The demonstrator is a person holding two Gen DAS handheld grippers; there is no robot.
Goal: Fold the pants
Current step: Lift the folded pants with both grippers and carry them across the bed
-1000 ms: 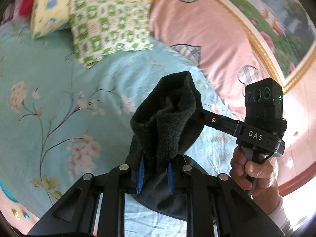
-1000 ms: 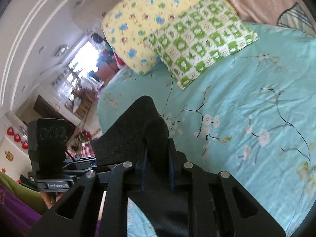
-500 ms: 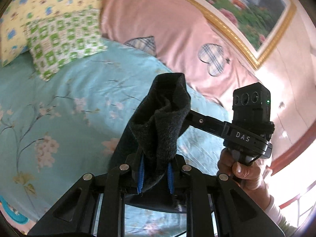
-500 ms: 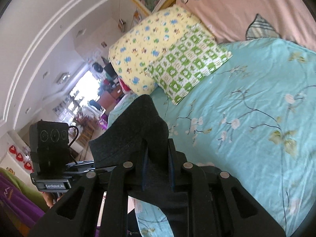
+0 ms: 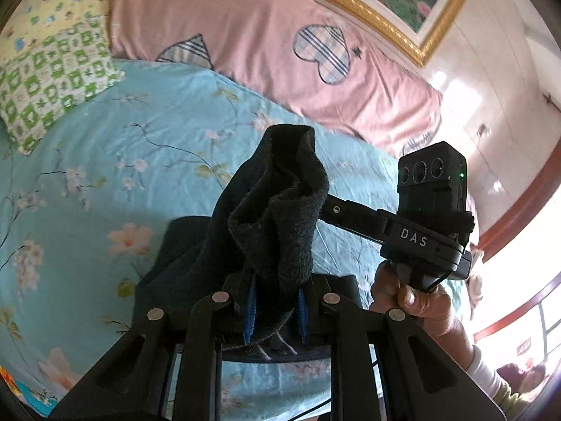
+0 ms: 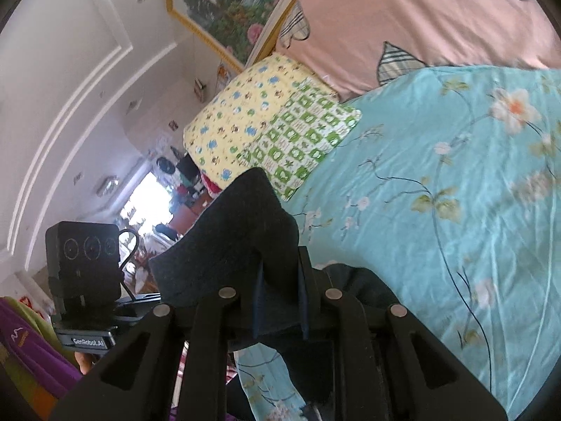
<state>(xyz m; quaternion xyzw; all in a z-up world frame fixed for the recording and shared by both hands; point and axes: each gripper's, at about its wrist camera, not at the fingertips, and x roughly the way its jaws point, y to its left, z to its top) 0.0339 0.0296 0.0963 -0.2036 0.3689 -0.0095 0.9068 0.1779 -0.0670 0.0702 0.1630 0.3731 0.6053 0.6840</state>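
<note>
The black pants are held up above the bed by both grippers. My left gripper is shut on a bunched fold of the black cloth, which sticks up between its blue pads. My right gripper is shut on another part of the pants, whose cloth rises in a peak in front of it. The rest of the pants hangs down below both grippers towards the sheet. The right gripper's body shows at the right of the left wrist view, the left gripper's body at the left of the right wrist view.
The bed has a light blue flowered sheet. A green checked pillow and a yellow pillow lie at its head. A pink heart-patterned quilt lies along the wall under a framed picture.
Both grippers have swung with the pants, so the views turn from the pillows towards the pink quilt and the wall. The pants stay gripped in both.
</note>
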